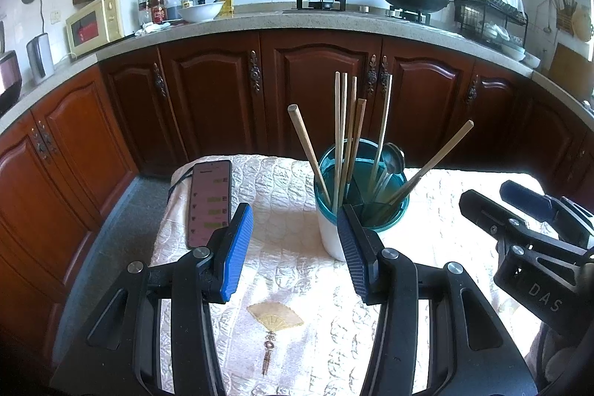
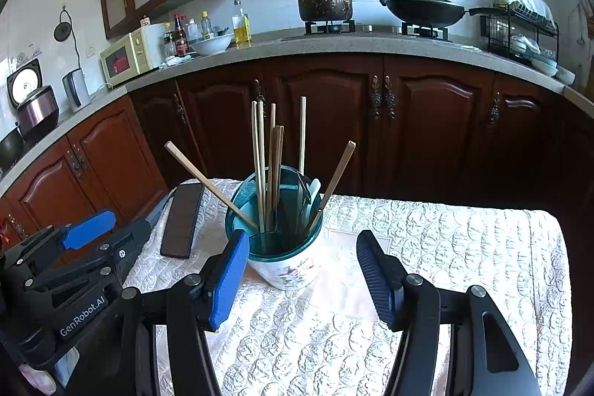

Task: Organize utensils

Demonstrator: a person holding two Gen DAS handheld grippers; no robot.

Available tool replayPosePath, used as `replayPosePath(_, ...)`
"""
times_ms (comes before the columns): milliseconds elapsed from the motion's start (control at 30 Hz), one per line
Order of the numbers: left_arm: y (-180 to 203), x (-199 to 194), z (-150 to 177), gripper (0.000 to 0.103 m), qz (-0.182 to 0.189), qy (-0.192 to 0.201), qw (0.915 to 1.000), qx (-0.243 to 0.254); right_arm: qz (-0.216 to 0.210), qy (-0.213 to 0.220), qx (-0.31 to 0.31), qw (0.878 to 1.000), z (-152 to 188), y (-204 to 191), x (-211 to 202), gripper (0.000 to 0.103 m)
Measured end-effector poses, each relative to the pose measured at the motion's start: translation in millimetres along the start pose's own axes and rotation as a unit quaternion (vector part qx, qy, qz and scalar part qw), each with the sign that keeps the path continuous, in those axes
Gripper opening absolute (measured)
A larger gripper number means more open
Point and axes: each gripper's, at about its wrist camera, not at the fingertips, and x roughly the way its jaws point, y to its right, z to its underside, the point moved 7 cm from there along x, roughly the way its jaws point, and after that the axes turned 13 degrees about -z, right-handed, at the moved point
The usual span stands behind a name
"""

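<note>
The utensil holder (image 1: 362,206), a white cup with a teal rim, is seen just right of centre in the left wrist view and at centre in the right wrist view (image 2: 276,240), standing upright on the quilted cloth (image 1: 282,270). All the visible utensils are already inside it, so the task is judged to be at or near its end, or at a pause before a further tidy.

The left gripper (image 1: 295,247) is held with its jaws apart and nothing between them; the holder lies just beyond its right finger. The right gripper (image 2: 302,275) is likewise held apart and empty, with the holder's base showing between and beyond its fingers.

If the sticks are to be straightened, it is advised that one leaning chopstick be taken near its upper half, where it stands clear of the others, and that the holder be steadied by the other gripper, since a sideways pull could tip it.

Counted in the left wrist view: about seven chopsticks (image 1: 339,121) are made out, with roughly five upright in the middle, one (image 1: 306,145) leaning toward the left of the frame and one (image 1: 436,160) toward the right. At least one metal spoon (image 1: 391,160) is seen; a pale second spoon (image 2: 313,190) appears in the right wrist view. One holder, one phone (image 1: 209,203) at centre left, and two grippers are counted.
</note>
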Motion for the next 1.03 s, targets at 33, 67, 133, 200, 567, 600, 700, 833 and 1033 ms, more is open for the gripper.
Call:
replayPosePath(33,-0.1,0.0,0.0,0.047,0.000,0.000,1.0000,0.000,0.000,0.000,0.000,1.000,0.1,0.6,0.8,0.058)
replayPosePath(67,0.0,0.1,0.0,0.047,0.000,0.000,1.0000,0.001,0.000,-0.001,0.000,1.000,0.3,0.4,0.8,0.058)
replayPosePath(133,0.0,0.5,0.0,0.047,-0.001,0.000,1.0000,0.001,-0.001,-0.002,0.000,1.000,0.9,0.3,2.2,0.058)
replayPosePath(200,-0.1,0.4,0.2,0.047,0.000,-0.001,1.0000,-0.001,-0.001,-0.003,-0.001,1.000,1.3,0.5,3.1,0.058)
replayPosePath(567,1.7,4.2,1.3,0.047,-0.002,-0.003,1.0000,0.001,-0.002,-0.006,-0.001,1.000,2.3,0.6,6.4,0.058)
replayPosePath(600,2.0,5.0,1.8,0.047,-0.002,-0.003,1.0000,0.001,-0.003,-0.007,0.000,1.000,2.9,1.2,7.1,0.058)
replayPosePath(700,4.7,7.8,2.6,0.047,0.000,0.000,1.0000,0.004,-0.002,-0.009,0.003,1.000,5.1,3.8,8.6,0.058)
replayPosePath(833,8.1,8.4,5.1,0.047,0.003,0.000,1.0000,0.009,0.003,-0.012,0.009,1.000,9.2,11.5,11.1,0.059)
replayPosePath(1033,14.6,13.7,9.2,0.047,0.006,-0.005,0.9999,0.012,0.009,-0.021,0.028,0.999,16.9,28.8,16.3,0.059)
